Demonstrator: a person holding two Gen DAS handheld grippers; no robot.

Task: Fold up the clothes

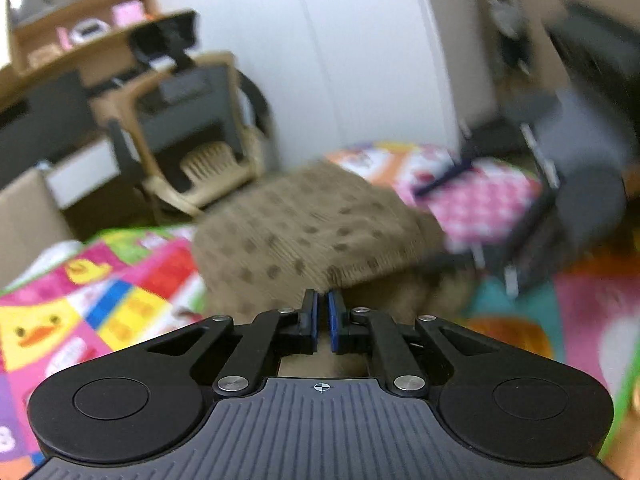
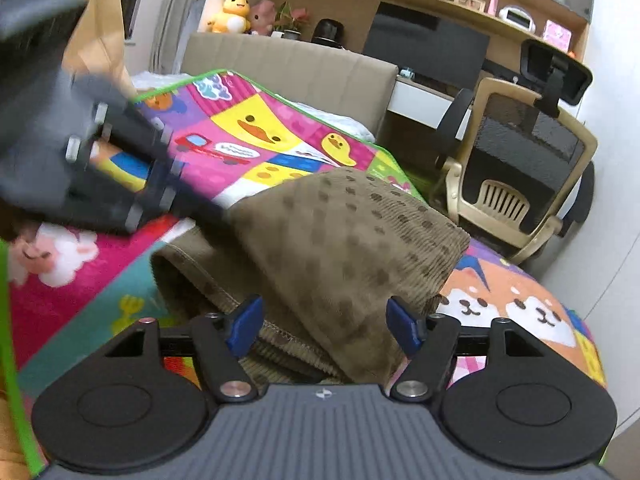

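Ribbed, dotted brown garment point(image 2: 340, 240), folded on glossy cartoon-print mat point(image 2: 248, 120).

One garment point(image 2: 340, 240), two grippers point(image 1: 323, 312)

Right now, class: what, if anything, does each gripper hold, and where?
Right gripper: open, holding nothing, astride the brown garment. Left gripper: fingers nearly closed; any hold cannot be told.

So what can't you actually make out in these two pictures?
- What kind of garment the brown dotted cloth is: folded over itself and motion-blurred in both views.
- Whether the left gripper pinches cloth: its jaws are nearly closed, with fabric only visible behind them.
- The right gripper in the left wrist view: smeared by motion.
- The items on the shelf: too small to identify.
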